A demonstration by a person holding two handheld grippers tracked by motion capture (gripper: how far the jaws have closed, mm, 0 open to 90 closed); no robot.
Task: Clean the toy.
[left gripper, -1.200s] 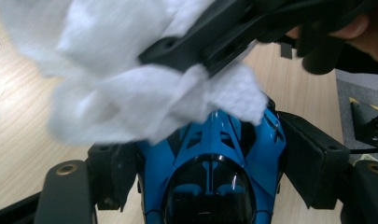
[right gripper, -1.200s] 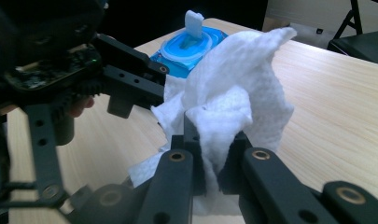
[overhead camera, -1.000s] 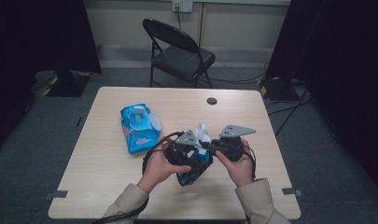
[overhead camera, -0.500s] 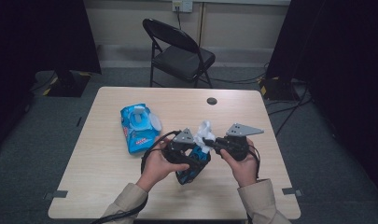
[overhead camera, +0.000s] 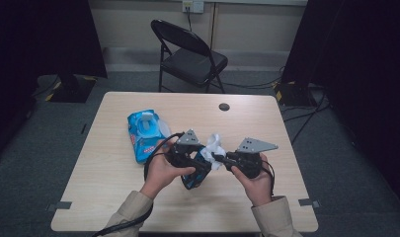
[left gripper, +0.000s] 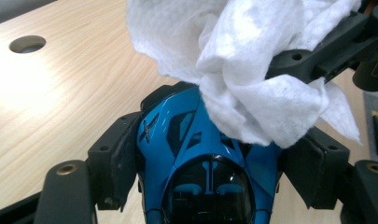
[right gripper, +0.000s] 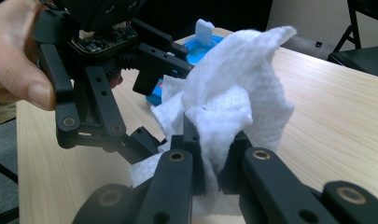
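My left gripper point(left gripper: 210, 186) clamps a glossy blue toy car point(left gripper: 200, 154) above the table. My right gripper point(right gripper: 210, 158) pinches a crumpled white wipe point(right gripper: 233, 93), which drapes against the car's nose.

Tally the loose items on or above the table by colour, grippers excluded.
Blue: 2, the wipes pack lying on the table and the toy car held between the left gripper fingers.
White: 1, the wipe pinched in the right gripper.
Total: 3
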